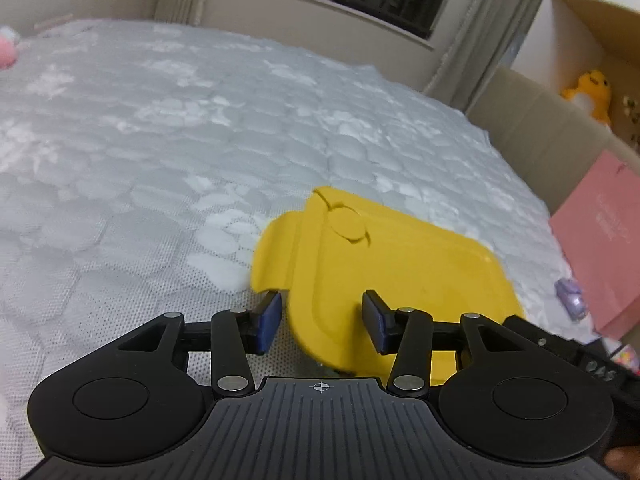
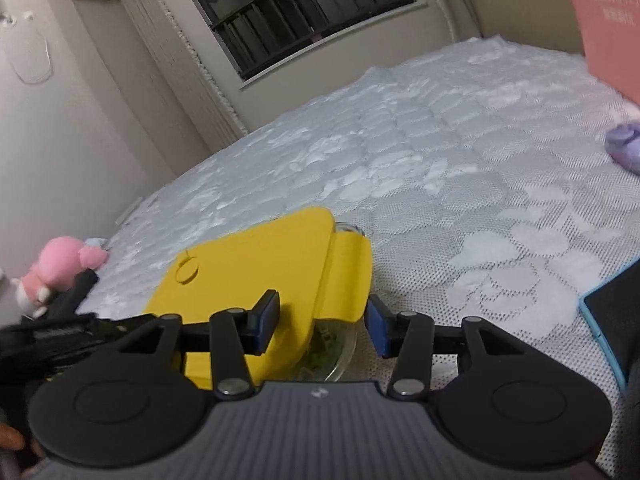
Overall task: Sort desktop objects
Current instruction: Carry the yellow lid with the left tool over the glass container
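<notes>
Bed (image 1: 168,128) with a white-grey quilted lace cover fills both views and carries everything; it stands in for the desktop here, so things just lie loose on it. Cardboard box (image 1: 532,120) stands at the bed's far right edge, open side up, likely a sorting bin, with a yellow plush (image 1: 592,94) inside. Pink board (image 1: 600,240) leans beside it.

Glass container (image 2: 336,344) with a yellow lid (image 1: 400,264) sits on the bed near the front edge, between the two tools. The lid has side flaps and a round vent plug, lies flat on top, and looks seated (locked or not, can't tell). Greenish contents show through the glass.

Left tool (image 1: 322,322) has its jaws apart, straddling the lid's left corner, one blue pad just off the left flap, the other over the lid top; pads not pressing. Right tool (image 2: 322,326) also has its jaws parted, around the right flap (image 2: 348,276), with a visible gap on the outer side. One tool at each end suggests a two-handed lift or flap release.

Small stuff: pink plush (image 2: 60,264) far left, purple toy (image 2: 624,148) far right, blue-edged dark tablet (image 2: 612,312) at the right edge, all well apart from the container.
</notes>
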{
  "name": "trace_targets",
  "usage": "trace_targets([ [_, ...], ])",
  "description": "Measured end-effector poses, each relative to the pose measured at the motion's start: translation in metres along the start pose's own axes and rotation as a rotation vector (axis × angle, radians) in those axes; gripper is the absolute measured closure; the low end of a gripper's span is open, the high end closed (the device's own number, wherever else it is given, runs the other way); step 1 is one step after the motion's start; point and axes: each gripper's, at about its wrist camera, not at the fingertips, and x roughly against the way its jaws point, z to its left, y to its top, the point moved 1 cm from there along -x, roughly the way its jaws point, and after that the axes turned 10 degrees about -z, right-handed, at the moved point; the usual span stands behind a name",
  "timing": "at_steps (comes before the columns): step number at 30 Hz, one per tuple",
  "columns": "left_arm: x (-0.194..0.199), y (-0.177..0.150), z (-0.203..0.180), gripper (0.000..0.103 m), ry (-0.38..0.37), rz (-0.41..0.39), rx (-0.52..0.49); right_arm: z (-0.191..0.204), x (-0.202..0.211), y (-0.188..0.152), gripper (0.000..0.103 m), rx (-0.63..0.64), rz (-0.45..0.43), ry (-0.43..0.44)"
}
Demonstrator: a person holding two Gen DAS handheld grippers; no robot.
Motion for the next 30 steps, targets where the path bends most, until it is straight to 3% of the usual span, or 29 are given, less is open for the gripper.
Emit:
trace_targets([
  [4,0.019,0.013,0.016,0.048,0.013,-0.047,0.049,0.0,0.011,0.002,0.059,0.041,-0.04,-0.037],
  [7,0.027,0.021,0.021,0.048,-0.036,-0.056,0.111,-0.002,0.01,0.003,0.059,0.043,-0.032,-0.048],
  [11,0.019,0.027,0.013,0.049,-0.053,-0.045,0.103,-0.002,0.01,0.003,0.064,0.053,-0.039,-0.063],
  [16,-0.011,0.019,0.013,0.051,-0.069,0.065,0.142,-0.003,0.015,0.001,0.065,0.069,-0.035,-0.062],
  [19,-0.014,0.007,0.011,0.056,-0.063,0.095,0.132,-0.003,0.014,0.002,0.065,0.082,-0.034,-0.063],
  [21,-0.014,-0.001,0.01,0.054,-0.068,0.11,0.124,-0.001,0.01,0.003,0.065,0.095,-0.034,-0.06],
  [27,-0.006,-0.003,0.006,0.053,-0.052,0.098,0.092,0.004,-0.002,0.005,0.064,0.111,-0.053,-0.076],
  [30,0.007,0.0,0.007,0.055,-0.027,0.034,0.103,0.005,-0.007,0.008,0.064,0.127,-0.057,-0.084],
])
